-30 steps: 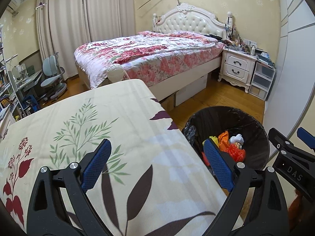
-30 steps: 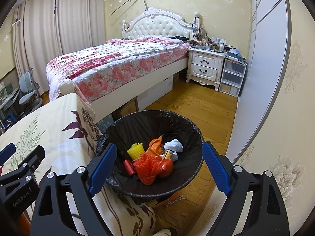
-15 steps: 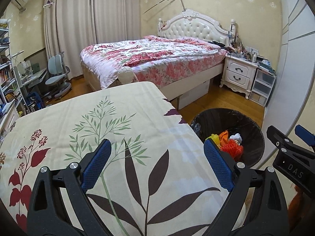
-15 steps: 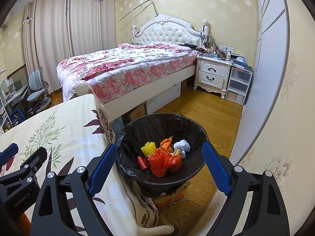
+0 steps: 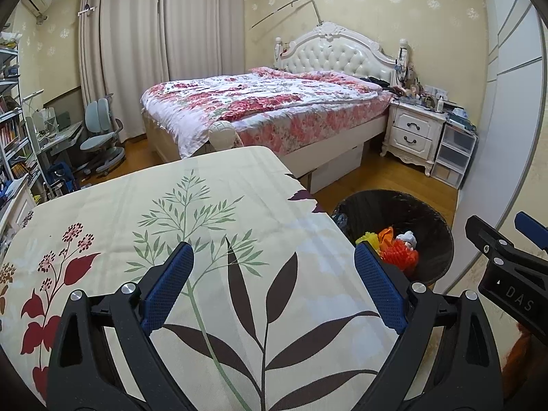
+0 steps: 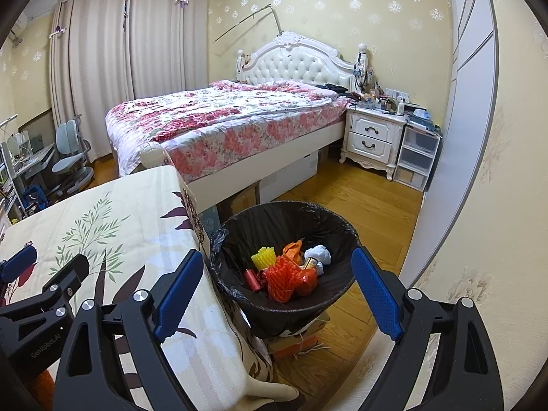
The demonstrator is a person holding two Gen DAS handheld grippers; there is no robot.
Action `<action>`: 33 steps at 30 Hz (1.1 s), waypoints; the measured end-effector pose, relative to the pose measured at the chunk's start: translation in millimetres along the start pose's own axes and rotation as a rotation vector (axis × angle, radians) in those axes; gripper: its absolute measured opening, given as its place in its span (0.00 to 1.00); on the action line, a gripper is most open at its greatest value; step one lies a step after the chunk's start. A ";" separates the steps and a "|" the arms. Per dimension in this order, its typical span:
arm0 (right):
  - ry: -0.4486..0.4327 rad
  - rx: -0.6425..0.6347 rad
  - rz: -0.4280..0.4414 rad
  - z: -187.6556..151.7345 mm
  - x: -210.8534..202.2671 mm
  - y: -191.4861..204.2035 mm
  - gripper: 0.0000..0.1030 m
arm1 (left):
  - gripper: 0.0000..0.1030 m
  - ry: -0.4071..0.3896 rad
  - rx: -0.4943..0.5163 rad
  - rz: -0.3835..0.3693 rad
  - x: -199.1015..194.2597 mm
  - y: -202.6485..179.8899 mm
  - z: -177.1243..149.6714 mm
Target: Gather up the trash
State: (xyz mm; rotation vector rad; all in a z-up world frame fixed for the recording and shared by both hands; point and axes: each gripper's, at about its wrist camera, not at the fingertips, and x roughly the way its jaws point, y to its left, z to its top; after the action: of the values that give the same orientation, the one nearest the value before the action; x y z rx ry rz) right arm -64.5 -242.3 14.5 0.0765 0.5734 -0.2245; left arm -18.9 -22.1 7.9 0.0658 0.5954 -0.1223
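Note:
A black-lined trash bin (image 6: 339, 236) stands on the floor at the table's right edge; it also shows in the left wrist view (image 5: 431, 219). Inside lie red foam netting (image 6: 282, 275), a yellow net (image 6: 263, 257), an orange scrap (image 6: 293, 250) and crumpled white paper (image 6: 318, 255). My left gripper (image 5: 274, 287) is open and empty above the leaf-patterned tablecloth (image 5: 164, 212). My right gripper (image 6: 275, 294) is open and empty, raised above the bin's near rim. No trash shows on the tablecloth.
A bed with a floral quilt (image 5: 260, 102) stands behind the table. A white nightstand (image 6: 375, 137) and plastic drawers (image 6: 418, 157) stand at the right by a wardrobe (image 6: 459, 130). A desk and chair (image 5: 99, 137) are at the far left. Wooden floor (image 6: 363, 198) surrounds the bin.
Both grippers have drawn back and upward, away from the bin. The bin looks smaller and more of the tablecloth shows. Both stay open.

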 end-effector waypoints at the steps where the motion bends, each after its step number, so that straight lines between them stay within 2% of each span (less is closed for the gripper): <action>1: -0.002 0.001 0.000 -0.6 -1.3 0.3 0.83 | 0.90 0.000 0.000 0.000 -0.3 -0.3 -0.3; 33: 0.003 0.000 0.000 -1.2 -1.9 0.9 0.83 | 0.90 0.006 0.000 -0.003 -4.1 -0.6 -4.7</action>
State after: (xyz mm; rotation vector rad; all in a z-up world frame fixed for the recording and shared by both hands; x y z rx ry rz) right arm -66.5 -240.9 14.5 0.0766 0.5762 -0.2247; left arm -24.9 -21.9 6.3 0.0652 0.6015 -0.1248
